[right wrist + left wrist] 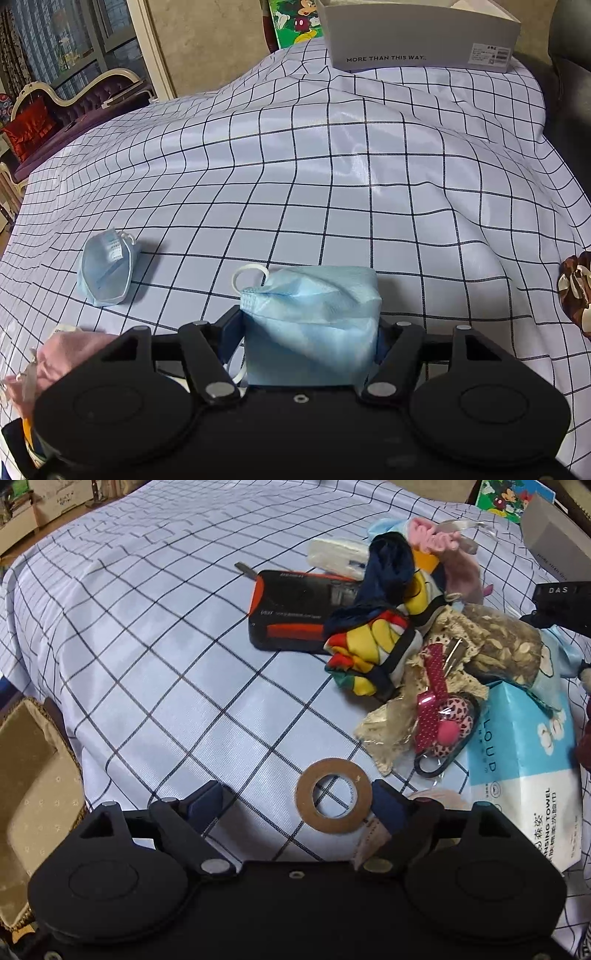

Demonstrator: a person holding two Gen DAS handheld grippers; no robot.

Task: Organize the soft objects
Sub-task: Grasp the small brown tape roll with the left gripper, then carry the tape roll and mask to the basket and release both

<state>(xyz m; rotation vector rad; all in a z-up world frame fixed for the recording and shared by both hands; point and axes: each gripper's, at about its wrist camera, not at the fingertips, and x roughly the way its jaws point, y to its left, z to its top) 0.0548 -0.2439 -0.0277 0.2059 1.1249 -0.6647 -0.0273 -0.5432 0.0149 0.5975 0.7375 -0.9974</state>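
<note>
In the left wrist view my left gripper (297,798) hangs open over the checked cloth (166,664). A flat brown cardboard ring (333,795) lies on the cloth between its fingers, close to the right finger (386,805) and well apart from the left one. Beyond it lies a heap of soft things: a bright striped cloth (369,642), a navy cloth (388,572), pink fluff (436,535) and beige lace (402,716). In the right wrist view my right gripper (308,332) is shut on a folded blue face mask (310,325). A second blue mask (105,267) lies on the cloth to its left.
A black and orange case (295,609), a white tissue pack (340,555), a bag of dried slices (506,646) and a cleansing towel pack (524,775) sit among the heap. A brown lined basket (29,775) stands at left. A grey box (417,37) stands far back, a brown scrunchie (576,291) at right.
</note>
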